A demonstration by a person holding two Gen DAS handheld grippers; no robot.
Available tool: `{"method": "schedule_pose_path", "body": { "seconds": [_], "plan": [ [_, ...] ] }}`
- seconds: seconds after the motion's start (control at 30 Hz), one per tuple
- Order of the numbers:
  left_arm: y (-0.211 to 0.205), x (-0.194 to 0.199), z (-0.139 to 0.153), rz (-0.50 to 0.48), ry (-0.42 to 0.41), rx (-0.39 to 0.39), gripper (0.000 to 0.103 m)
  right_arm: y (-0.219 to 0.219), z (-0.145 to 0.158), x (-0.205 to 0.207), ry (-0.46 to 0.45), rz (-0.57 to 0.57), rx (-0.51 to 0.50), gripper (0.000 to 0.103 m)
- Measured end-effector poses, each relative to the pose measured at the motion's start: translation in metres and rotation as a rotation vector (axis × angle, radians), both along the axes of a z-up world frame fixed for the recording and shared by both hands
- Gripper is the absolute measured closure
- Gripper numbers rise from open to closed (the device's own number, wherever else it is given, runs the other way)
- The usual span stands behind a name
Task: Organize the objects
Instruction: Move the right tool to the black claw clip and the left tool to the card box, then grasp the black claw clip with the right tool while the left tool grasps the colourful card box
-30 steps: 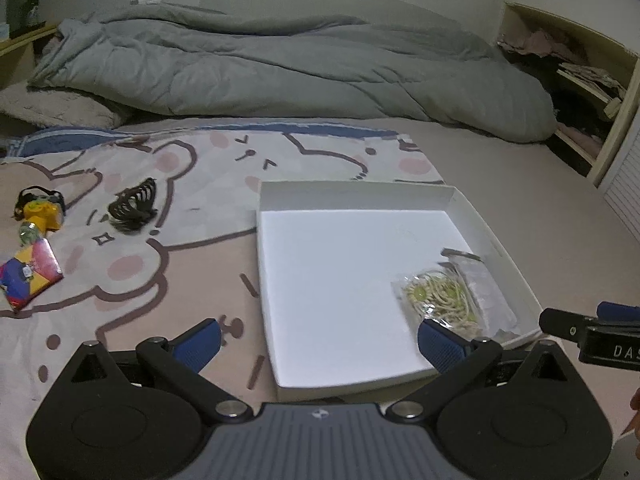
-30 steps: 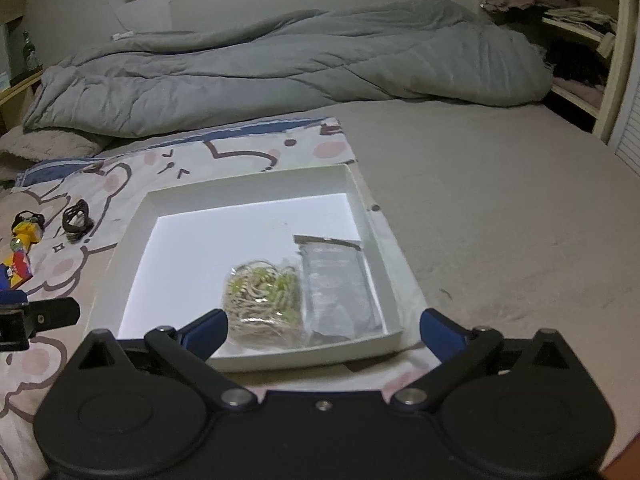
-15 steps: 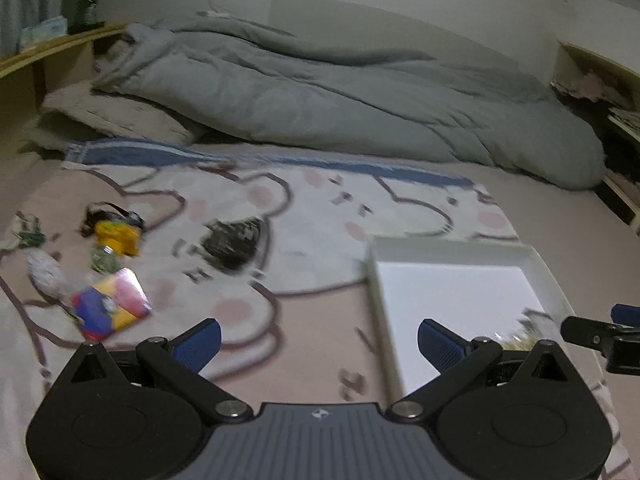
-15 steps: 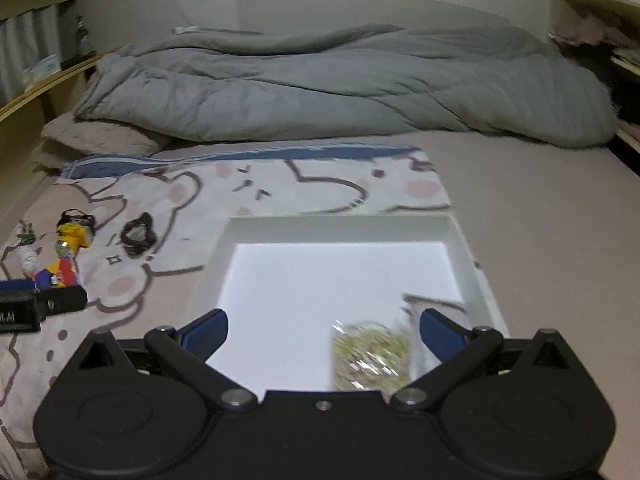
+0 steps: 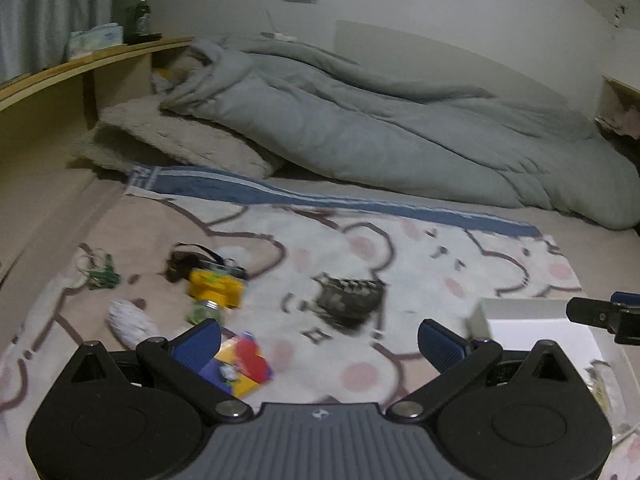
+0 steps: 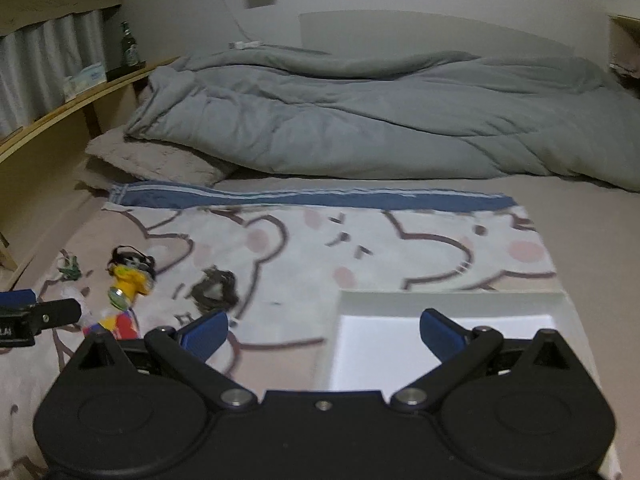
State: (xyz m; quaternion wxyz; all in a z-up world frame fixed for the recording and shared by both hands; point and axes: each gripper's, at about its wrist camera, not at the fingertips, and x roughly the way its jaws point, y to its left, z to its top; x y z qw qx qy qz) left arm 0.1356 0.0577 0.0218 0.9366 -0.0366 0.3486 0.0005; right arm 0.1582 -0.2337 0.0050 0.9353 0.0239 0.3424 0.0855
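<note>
- two grippers, jaws wide apart, nothing held.
- left gripper (image 5: pixel 319 338) nearer: colourful packet (image 5: pixel 240 364) just inside its left finger.
- hair claw (image 5: pixel 349 300) ahead of those jaws, long axis crosswise.
- right gripper (image 6: pixel 323 330) over white box (image 6: pixel 452 300).

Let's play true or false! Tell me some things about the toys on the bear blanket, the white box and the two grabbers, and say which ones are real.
1. Both grabbers are open and hold nothing. True: the left gripper and the right gripper have their jaws spread wide, with nothing between them.
2. The black hair claw lies inside the white box. False: it lies on the bear blanket, left of the box.
3. The yellow toy lies on the blanket. True.
4. The grey duvet covers the toys. False: it is bunched up at the far side of the bed, beyond the blanket.
5. A green bottle stands on the wooden shelf. True.
</note>
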Motion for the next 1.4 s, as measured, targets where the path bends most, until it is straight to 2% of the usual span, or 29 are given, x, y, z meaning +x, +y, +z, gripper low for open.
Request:
{"method": "schedule_pose_path", "body": {
  "seconds": [0.37, 0.63, 0.9, 1.17, 1.2, 1.27, 1.4],
  "plan": [
    [0.082, 0.022, -0.008, 0.091, 0.002, 0.013, 0.000, 0.084, -0.010, 0.053, 0.005, 0.082, 0.017, 0.000],
    [0.121, 0.033, -0.027, 0.136, 0.011, 0.008, 0.000, 0.140, -0.034, 0.086, 0.034, 0.104, 0.027, 0.000],
    [0.125, 0.049, -0.047, 0.130, 0.007, 0.002, 0.000, 0.167, -0.067, 0.119, 0.089, 0.053, 0.044, 0.000],
    [0.115, 0.062, -0.067, 0.020, 0.004, -0.005, 0.000, 0.178, -0.099, 0.148, 0.114, 0.029, 0.005, 0.001],
    [0.115, 0.063, -0.070, 0.005, 0.010, -0.012, 0.000, 0.177, -0.102, 0.151, 0.123, 0.020, 0.012, 0.002],
    [0.115, 0.066, -0.076, -0.024, 0.023, -0.036, 0.000, 0.175, -0.110, 0.156, 0.149, 0.006, 0.031, 0.018],
    [0.116, 0.073, -0.087, -0.045, 0.055, -0.034, 0.003, 0.169, -0.123, 0.164, 0.207, -0.007, 0.073, 0.033]
  ]
}}
